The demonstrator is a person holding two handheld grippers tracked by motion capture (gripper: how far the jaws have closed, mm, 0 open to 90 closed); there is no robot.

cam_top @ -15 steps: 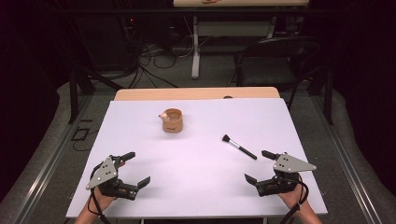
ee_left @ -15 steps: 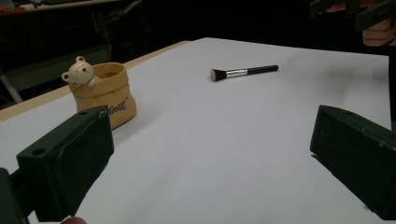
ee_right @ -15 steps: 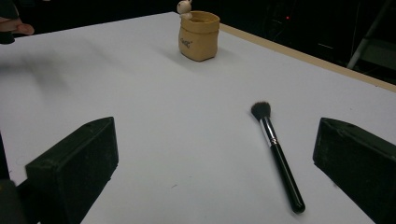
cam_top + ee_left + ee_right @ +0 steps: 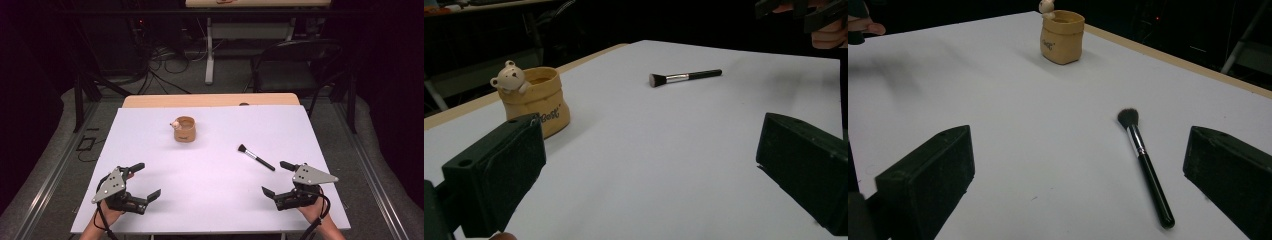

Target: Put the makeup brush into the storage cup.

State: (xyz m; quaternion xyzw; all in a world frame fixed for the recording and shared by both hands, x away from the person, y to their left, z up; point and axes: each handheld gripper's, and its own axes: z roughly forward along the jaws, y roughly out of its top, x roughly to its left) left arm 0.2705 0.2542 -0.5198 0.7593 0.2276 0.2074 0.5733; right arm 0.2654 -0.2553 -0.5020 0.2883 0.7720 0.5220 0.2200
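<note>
A tan sack-shaped cup (image 4: 184,129) with a small bear figure on its rim stands upright at the middle of the white table (image 4: 150,145). A black-handled makeup brush (image 4: 256,157) lies flat to its right, bristles toward the cup. My left gripper (image 4: 146,180) rests at the near left edge, jaws wide apart and empty. My right gripper (image 4: 276,178) rests at the near right edge, also open and empty, just short of the brush handle. The cup (image 4: 535,100) and brush (image 4: 684,77) lie ahead of the left jaws. The brush (image 4: 1145,163) lies between the right jaws' line, the cup (image 4: 1061,36) farther off.
The white sheet covers a wooden tabletop whose far edge (image 4: 210,100) shows. A dark chair (image 4: 295,62) and cables (image 4: 160,65) lie on the floor beyond the table. Broad bare white surface lies between the grippers and around the cup.
</note>
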